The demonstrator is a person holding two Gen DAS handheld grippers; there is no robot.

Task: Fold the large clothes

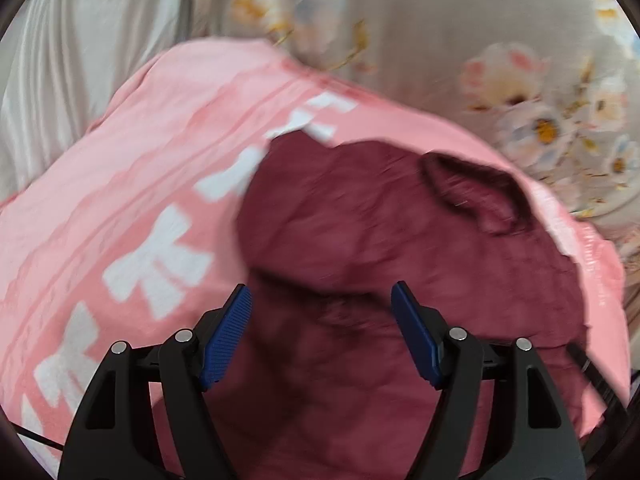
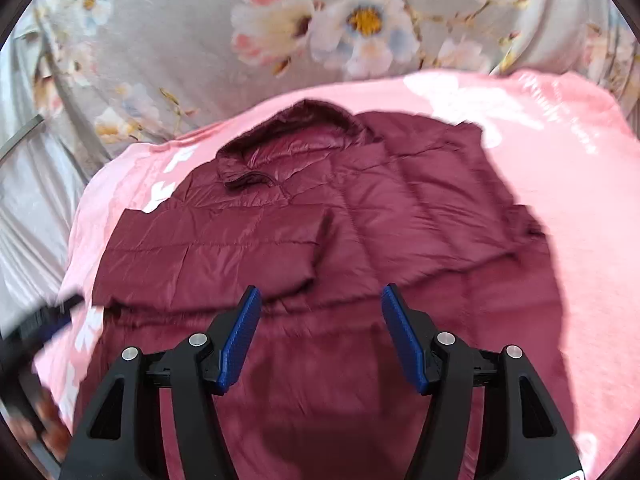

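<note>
A maroon puffer jacket lies flat on a pink blanket, collar at the far side. Its left sleeve is folded across the chest. My right gripper is open and empty above the jacket's lower body. My left gripper is open and empty above the jacket, whose collar lies ahead to the right. The left wrist view is blurred. The left gripper also shows as a blurred dark shape at the left edge of the right wrist view.
The pink blanket has white bow prints. It lies on a grey floral bedsheet. Grey satin cloth lies at the left. A black cable runs at the lower right of the left wrist view.
</note>
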